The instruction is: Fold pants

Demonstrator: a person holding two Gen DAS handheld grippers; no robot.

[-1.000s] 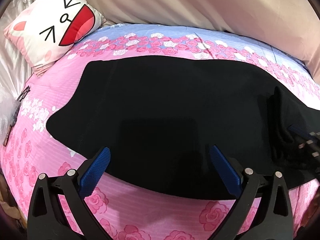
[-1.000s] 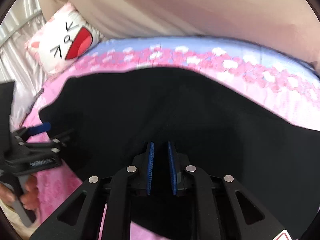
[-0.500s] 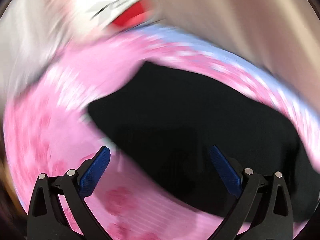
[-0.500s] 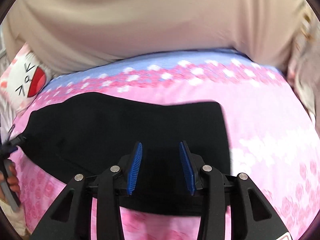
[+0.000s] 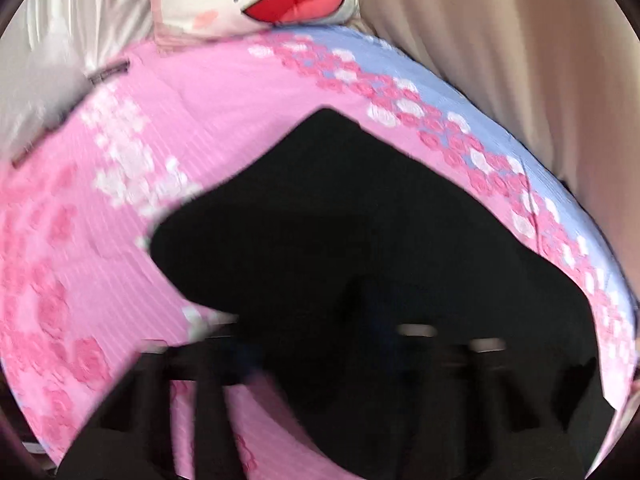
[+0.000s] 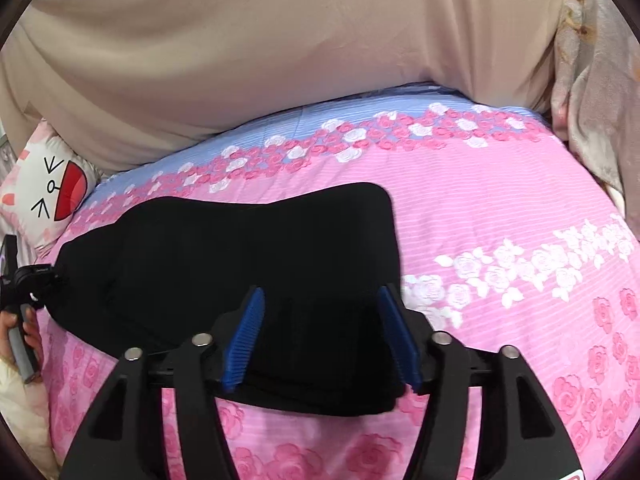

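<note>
We've got the black pants (image 6: 240, 264) lying flat on the pink rose-print bedsheet (image 6: 500, 208), already doubled into a shorter slab, long axis running L-R across the bed. The right gripper (image 6: 322, 340) sits over the near right end of the cloth w/ its blue pads (image 6: 245, 340) spread wide, nothing held between them. The left gripper (image 5: 320, 360) is at the opposite end; in its own view it's smeared by motion blur and dark against dark fabric, so we can't tell how far it's parted or whether it has cloth. From the right cam we see only its body and the hand on it, at the pants' left edge.

Our read: next step is another fold, approx. halving the length. To do it well we'd pinch all layers at 1 end, both corners if poss., lift just enough to clear, carry over and line up edges before letting go. Grab too shallow and only the top layer comes up.

Materials: fabric looks matte, soft, knit-like, probably thick enough to hold a crease loosely; right edge is straight, left end tapers to a rounded point. Sheet is fine-ribbed w/ stripes, so likely some friction. Cartoon-face pillow (image 6: 44, 192) sits far left, beige cloth (image 6: 280, 40) behind.
</note>
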